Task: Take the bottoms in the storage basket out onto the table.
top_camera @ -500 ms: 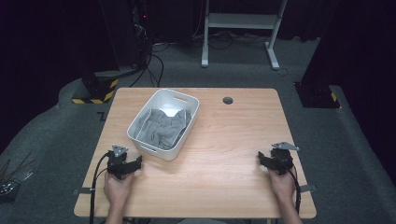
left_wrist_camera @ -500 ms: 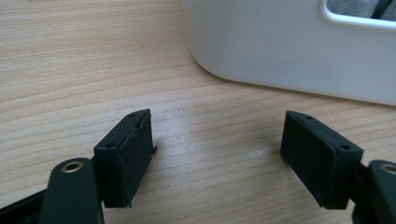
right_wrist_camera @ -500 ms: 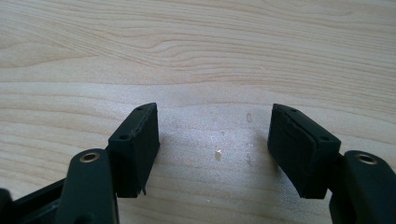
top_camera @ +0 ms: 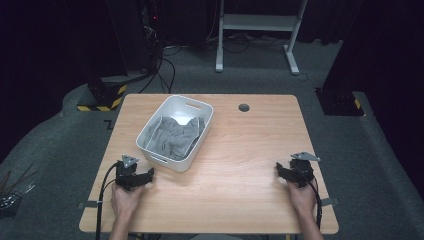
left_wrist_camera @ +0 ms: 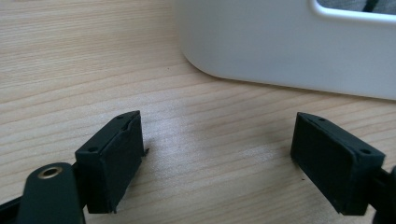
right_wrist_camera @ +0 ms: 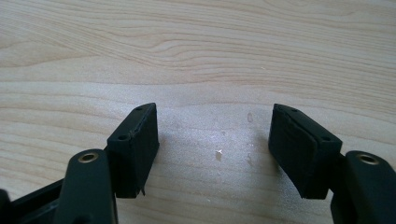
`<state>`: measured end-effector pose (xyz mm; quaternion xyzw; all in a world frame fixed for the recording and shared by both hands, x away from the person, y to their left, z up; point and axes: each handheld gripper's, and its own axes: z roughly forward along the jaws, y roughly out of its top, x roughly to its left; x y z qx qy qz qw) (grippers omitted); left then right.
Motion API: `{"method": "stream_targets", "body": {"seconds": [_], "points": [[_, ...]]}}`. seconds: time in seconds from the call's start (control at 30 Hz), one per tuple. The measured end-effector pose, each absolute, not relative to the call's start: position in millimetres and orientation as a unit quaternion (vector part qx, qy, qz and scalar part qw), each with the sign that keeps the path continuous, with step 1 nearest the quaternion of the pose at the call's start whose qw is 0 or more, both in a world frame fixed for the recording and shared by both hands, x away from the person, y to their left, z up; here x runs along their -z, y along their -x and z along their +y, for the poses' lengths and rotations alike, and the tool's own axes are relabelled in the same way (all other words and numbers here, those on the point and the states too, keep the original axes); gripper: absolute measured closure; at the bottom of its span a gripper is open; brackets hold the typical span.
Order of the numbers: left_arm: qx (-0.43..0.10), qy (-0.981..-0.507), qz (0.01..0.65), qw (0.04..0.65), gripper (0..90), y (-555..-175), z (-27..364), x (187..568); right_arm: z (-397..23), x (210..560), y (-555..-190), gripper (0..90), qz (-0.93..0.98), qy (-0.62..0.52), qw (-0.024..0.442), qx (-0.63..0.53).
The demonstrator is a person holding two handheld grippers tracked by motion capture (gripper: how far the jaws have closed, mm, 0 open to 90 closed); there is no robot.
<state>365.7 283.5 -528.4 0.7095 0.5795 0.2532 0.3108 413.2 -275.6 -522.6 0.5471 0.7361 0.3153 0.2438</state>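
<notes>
White bin (top_camera: 196,145) of grey cloth (top_camera: 172,136) near left gripper (top_camera: 145,176), fingers apart.

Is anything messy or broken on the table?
Nothing looks broken or spilled. The white bin sits a bit crooked on the table, and the grey cloth inside it is crumpled, not folded. Both grippers, left and right, rest open on the wood with nothing between their jaws.
</notes>
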Motion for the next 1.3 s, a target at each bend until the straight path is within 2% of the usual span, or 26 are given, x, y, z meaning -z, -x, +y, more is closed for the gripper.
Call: {"method": "stream_targets", "body": {"seconds": [0.2, 0.3, 0.37, 0.7, 0.8, 0.97, 1.3], "points": [[-0.246, -0.713, 0.582, 0.304, 22.1, -368, 286, 525, -276, 523, -413, 33.0, 0.736, -0.547, 0.244, -0.315], [-0.223, -0.711, 0.586, 0.318, 21.8, -370, 290, 522, -276, 523, -413, 32.7, 0.737, -0.546, 0.243, -0.315], [-0.216, -0.707, 0.586, 0.332, 25.3, -368, 294, 519, -276, 523, -413, 32.6, 0.737, -0.546, 0.243, -0.315], [-0.224, -0.688, 0.594, 0.351, 23.1, -358, 298, 510, -275, 523, -413, 32.2, 0.738, -0.545, 0.243, -0.315], [-0.233, -0.691, 0.589, 0.349, 25.4, -356, 296, 507, -275, 523, -413, 32.1, 0.738, -0.545, 0.243, -0.315], [-0.218, -0.693, 0.578, 0.372, 29.8, -355, 296, 498, -275, 523, -413, 32.1, 0.738, -0.545, 0.242, -0.315], [-0.246, -0.689, 0.565, 0.383, 29.9, -348, 297, 485, -275, 523, -413, 32.1, 0.738, -0.545, 0.242, -0.315]]}}
